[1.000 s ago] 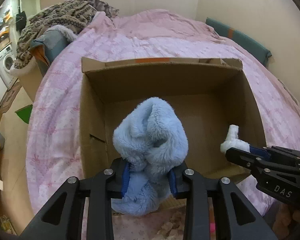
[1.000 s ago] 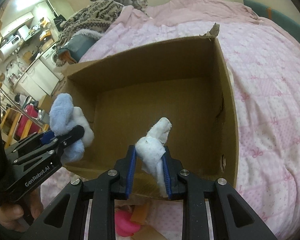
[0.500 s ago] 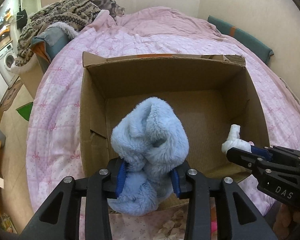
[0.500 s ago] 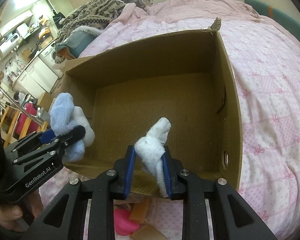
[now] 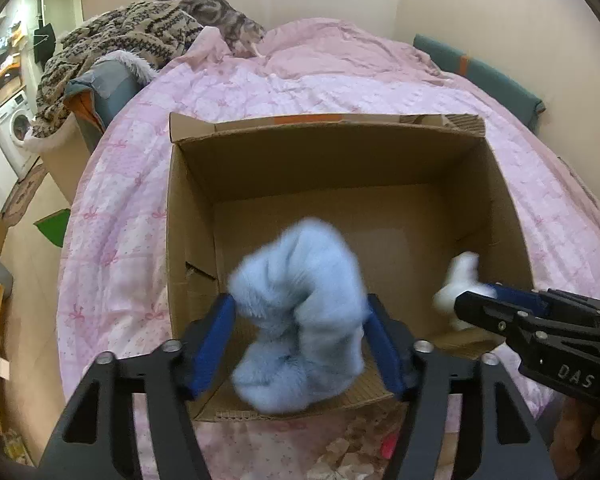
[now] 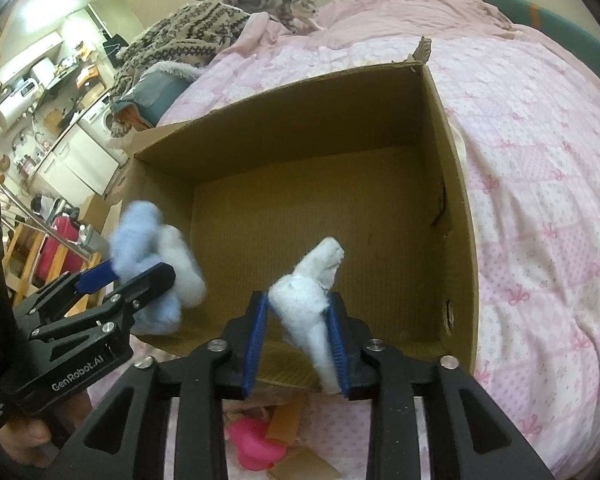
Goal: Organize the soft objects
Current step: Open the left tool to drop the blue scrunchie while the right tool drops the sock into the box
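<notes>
An open cardboard box (image 5: 340,160) (image 6: 300,120) sits on a pink quilt, its floor bare. Over its near edge my left gripper (image 5: 299,304) (image 6: 140,274) has its jaws opening. A fluffy light-blue soft toy (image 5: 300,312) (image 6: 140,236) sits loose and blurred between the blue pads, with a gap at the left pad. To the right, my right gripper (image 6: 298,298) (image 5: 476,294) is also opening. A small white soft piece (image 6: 308,296) (image 5: 460,280) leans on its right pad, clear of the left one.
The pink quilt (image 5: 132,208) spreads around the box. A tabby cat (image 5: 220,12) walks at the far end beside a patterned knit blanket (image 5: 132,28). A pink object (image 6: 256,448) and scraps lie below the box's near edge. A teal cushion (image 5: 480,76) lines the right wall.
Both grippers' jaws have spread apart. The blue toy and the white piece have come loose from the pads, and the blue toy blurs as it slips. The cat has walked right.
</notes>
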Available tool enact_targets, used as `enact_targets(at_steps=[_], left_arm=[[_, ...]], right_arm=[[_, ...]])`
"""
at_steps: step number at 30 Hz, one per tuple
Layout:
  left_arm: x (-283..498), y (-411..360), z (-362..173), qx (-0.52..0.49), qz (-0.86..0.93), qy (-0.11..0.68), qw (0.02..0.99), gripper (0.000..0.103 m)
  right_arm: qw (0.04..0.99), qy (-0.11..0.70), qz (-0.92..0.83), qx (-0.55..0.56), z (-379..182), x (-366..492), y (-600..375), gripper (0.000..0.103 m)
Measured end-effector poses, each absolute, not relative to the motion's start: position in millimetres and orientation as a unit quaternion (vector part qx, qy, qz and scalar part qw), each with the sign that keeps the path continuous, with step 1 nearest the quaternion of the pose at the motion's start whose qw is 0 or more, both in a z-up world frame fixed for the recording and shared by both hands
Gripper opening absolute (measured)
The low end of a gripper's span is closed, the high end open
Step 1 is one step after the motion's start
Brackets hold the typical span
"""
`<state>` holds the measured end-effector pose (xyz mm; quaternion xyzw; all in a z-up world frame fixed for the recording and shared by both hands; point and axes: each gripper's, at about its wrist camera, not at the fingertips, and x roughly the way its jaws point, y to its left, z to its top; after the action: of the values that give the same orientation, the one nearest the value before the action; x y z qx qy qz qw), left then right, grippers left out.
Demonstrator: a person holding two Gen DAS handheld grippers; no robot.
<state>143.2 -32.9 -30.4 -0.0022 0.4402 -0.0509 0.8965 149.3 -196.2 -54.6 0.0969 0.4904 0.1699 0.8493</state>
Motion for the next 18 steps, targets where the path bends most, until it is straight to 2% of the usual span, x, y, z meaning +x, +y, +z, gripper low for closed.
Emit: enact_targets(at_steps=[2, 6, 8, 13, 18], left_arm=[[141, -29, -27, -0.012, -0.056, 0.435, 0.898, 0.073], [133, -21, -15, -0.021, -0.052, 0.445, 0.894, 0.074], [126, -11, -9, -0.034, -0.051, 0.427, 0.902, 0.079], [125, 1, -21, -0.048, -0.037, 0.465, 0.883, 0.08], [116, 2, -14, -0.067, -0.033, 0.451, 0.889, 0.08]], right_arm=[[0.857, 0.476, 0.168, 0.105, -48, 144, -200, 0.084], [0.86, 0.475, 0.151, 0.109, -34, 136, -208, 0.085], [0.863, 0.468, 0.147, 0.119, -25, 119, -217, 0.085], [0.842, 0.504, 0.17, 0.089, -38, 105, -213, 0.085], [0.838, 0.51, 0.179, 0.073, -42, 97, -211, 0.085]])
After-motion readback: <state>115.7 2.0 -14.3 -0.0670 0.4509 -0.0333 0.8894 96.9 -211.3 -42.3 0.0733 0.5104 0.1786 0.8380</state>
